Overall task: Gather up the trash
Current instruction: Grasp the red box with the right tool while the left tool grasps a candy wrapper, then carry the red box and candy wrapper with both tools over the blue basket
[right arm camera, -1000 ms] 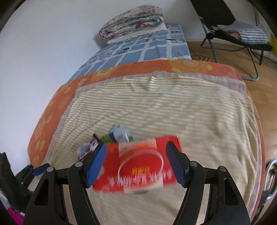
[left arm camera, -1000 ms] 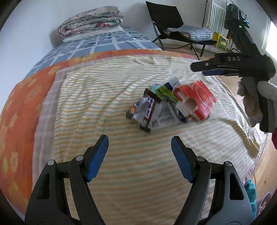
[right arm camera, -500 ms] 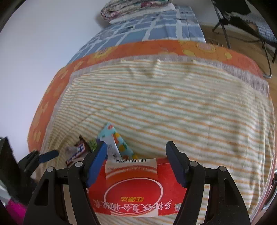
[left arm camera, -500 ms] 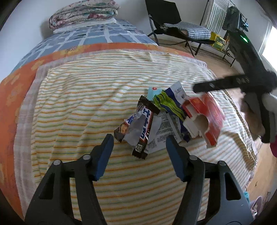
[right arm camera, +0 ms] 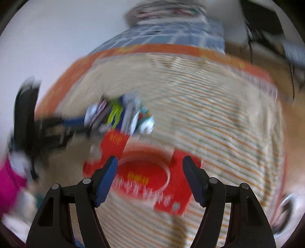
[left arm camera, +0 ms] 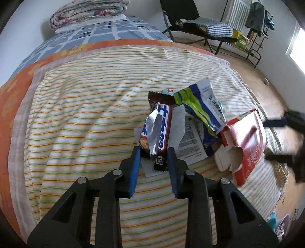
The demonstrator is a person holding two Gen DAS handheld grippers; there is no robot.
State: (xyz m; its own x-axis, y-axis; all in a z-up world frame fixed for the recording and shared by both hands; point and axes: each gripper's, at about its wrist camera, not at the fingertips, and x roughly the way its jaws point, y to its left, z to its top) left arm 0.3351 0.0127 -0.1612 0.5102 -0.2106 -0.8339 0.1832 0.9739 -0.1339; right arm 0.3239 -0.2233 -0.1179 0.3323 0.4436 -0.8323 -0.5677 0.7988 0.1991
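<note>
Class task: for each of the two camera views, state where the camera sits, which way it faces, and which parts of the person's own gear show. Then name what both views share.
Left wrist: sits on the left gripper, looking forward along its blue-padded fingers at the candy wrapper between them; the blurred right gripper shows at the right edge.
Right wrist: sits on the right gripper, facing across the striped blanket over the red box; heavily blurred; the left gripper appears at left.
Shared: wrapper pile, red box, blanket, folded quilt.

left tongs (left arm camera: 154,152) now closed on candy wrapper (left arm camera: 159,131), lifted
</note>
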